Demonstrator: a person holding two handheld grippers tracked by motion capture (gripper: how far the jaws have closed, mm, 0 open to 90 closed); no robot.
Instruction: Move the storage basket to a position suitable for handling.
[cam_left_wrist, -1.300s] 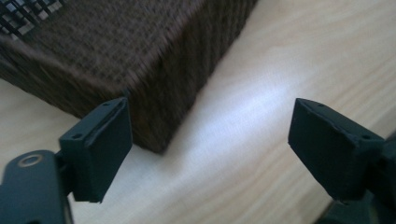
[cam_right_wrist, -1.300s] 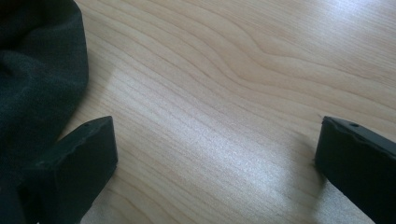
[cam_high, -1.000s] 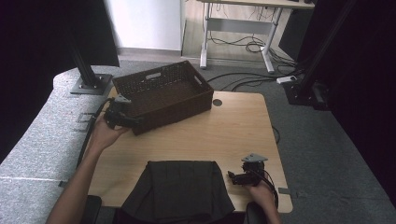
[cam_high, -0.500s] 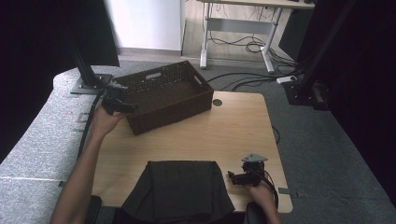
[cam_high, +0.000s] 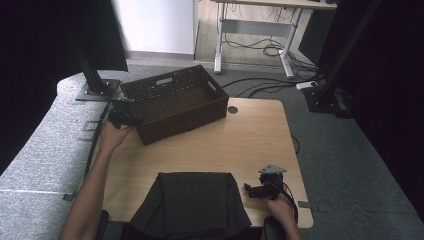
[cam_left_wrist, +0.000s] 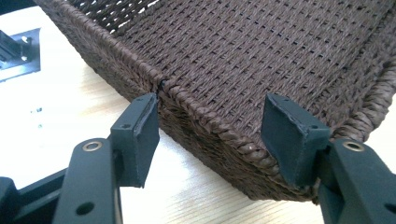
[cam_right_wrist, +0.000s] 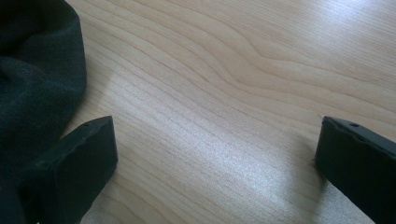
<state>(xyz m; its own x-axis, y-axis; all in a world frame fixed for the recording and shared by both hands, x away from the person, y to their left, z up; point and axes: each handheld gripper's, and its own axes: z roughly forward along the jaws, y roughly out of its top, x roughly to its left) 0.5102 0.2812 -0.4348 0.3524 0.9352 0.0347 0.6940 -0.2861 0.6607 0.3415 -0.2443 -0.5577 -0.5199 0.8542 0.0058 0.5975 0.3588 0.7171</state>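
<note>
A dark brown woven basket (cam_high: 186, 121) stands empty at the back left of the wooden table (cam_high: 250, 140). My left gripper (cam_high: 131, 119) is at the basket's near-left corner. In the left gripper view its jaws (cam_left_wrist: 212, 114) straddle the braided rim (cam_left_wrist: 219, 128), one pad outside the wall and one over the inside. They have just been closing, and a gap still shows beside each pad. My right gripper (cam_high: 251, 190) rests low at the front right, jaws (cam_right_wrist: 215, 163) wide open over bare wood, next to a dark folded cloth (cam_high: 192, 205).
The cloth (cam_right_wrist: 32, 70) hangs over the table's front edge. A round cable hole (cam_high: 232, 109) sits just right of the basket. A black stand base (cam_high: 97, 90) lies on the grey floor behind the left corner. Bare wood stretches between basket and cloth.
My left hand has shifted along the basket's left end and come down onto the corner rim, with its jaws narrower than before. The right hand and the cloth have stayed where they were.
</note>
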